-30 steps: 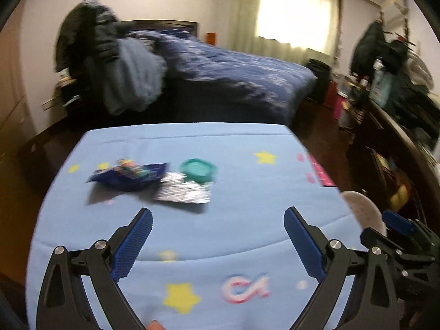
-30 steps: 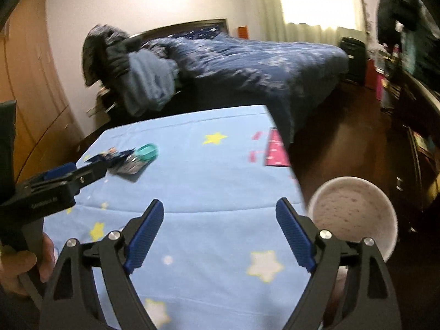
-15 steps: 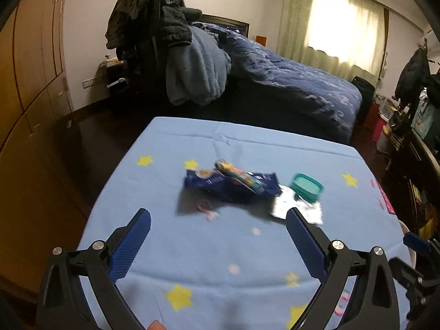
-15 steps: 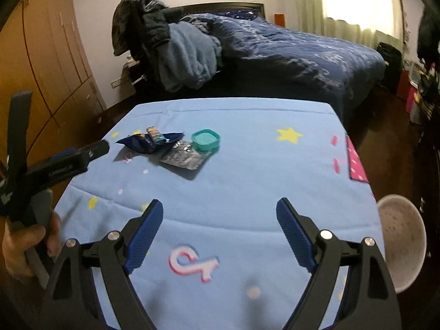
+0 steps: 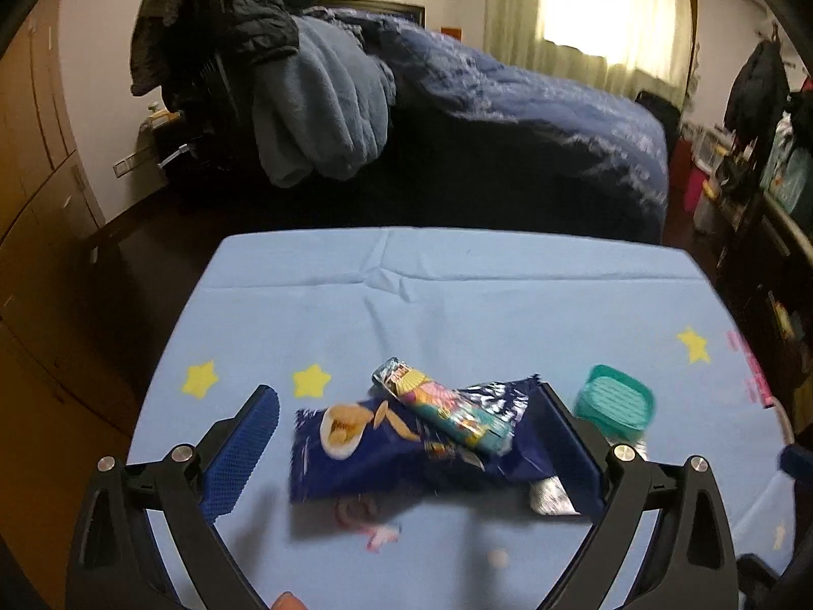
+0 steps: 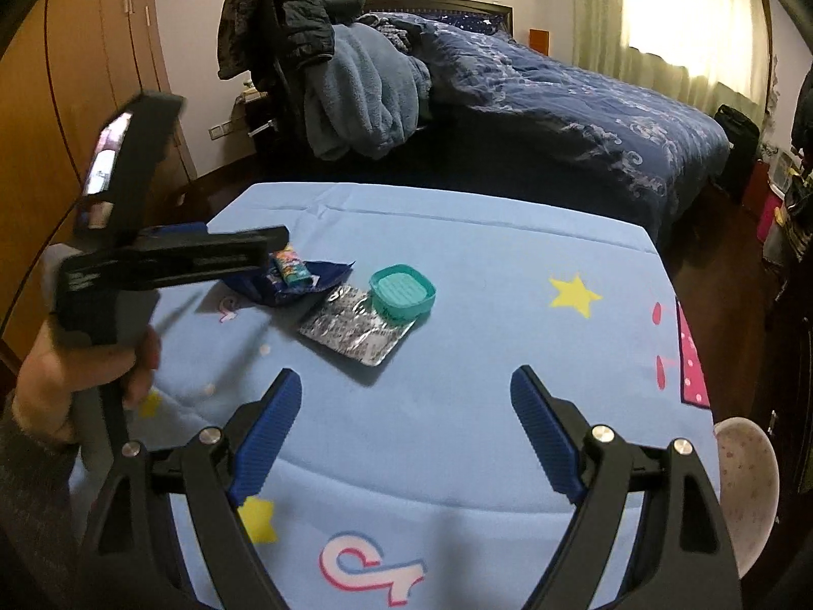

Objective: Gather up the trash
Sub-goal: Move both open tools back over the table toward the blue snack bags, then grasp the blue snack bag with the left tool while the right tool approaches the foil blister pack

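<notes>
On a light-blue star-print tablecloth (image 5: 457, 295) lies a dark blue snack wrapper (image 5: 386, 452) with a small colourful wrapper (image 5: 447, 412) on top. A silver foil packet (image 5: 551, 495) and a teal lidded tub (image 5: 615, 401) sit just to their right. My left gripper (image 5: 406, 396) is open and hovers over both wrappers, which lie between its jaws without being pressed. In the right wrist view the foil packet (image 6: 355, 330) and tub (image 6: 401, 292) lie ahead of my open, empty right gripper (image 6: 406, 381). A hand holds the left gripper (image 6: 254, 249) over the blue wrapper (image 6: 284, 287).
A pale speckled bin (image 6: 747, 478) stands on the floor off the table's right edge. Beyond the table are a bed with a dark blue duvet (image 6: 584, 96) and a chair heaped with clothes (image 5: 305, 91). Wooden wardrobes (image 6: 76, 101) line the left wall.
My left gripper has moved in toward the wrappers, which now lie between its jaws. The right gripper has edged nearer the foil packet and tub. Both stay open.
</notes>
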`<state>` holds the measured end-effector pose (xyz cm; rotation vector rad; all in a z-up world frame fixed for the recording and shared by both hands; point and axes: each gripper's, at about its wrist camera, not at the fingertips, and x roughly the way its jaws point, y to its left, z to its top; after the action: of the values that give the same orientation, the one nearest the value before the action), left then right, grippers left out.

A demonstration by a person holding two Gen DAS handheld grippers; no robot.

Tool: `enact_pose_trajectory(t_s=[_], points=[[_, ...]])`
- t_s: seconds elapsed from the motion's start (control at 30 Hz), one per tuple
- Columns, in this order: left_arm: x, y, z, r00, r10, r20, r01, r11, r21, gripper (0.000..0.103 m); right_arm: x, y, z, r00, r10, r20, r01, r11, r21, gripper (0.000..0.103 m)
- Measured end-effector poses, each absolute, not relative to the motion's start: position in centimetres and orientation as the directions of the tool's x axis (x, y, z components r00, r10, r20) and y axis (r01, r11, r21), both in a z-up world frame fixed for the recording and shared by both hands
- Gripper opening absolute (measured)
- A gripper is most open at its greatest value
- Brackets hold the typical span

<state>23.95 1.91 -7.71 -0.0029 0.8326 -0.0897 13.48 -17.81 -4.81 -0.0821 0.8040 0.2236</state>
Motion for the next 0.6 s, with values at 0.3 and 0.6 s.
enact_pose_trajectory(t_s=[0.3, 0.6], points=[[26.0, 1.7, -9.5, 0.625, -0.070, -0.778, 0.068, 0.997, -0.036, 0.082, 16.2, -18.3, -5.2, 0.672, 0.131, -0.729, -0.206, 0.978, -0.014, 0.085], [27.3, -0.6, -9.8, 0.589, -0.084, -0.804, 0.109, 0.994, -0.024, 0.066, 18.3, -18.3, -5.6, 0.666, 0.122, -0.736, -0.186, 0.983, -0.005, 0.085]])
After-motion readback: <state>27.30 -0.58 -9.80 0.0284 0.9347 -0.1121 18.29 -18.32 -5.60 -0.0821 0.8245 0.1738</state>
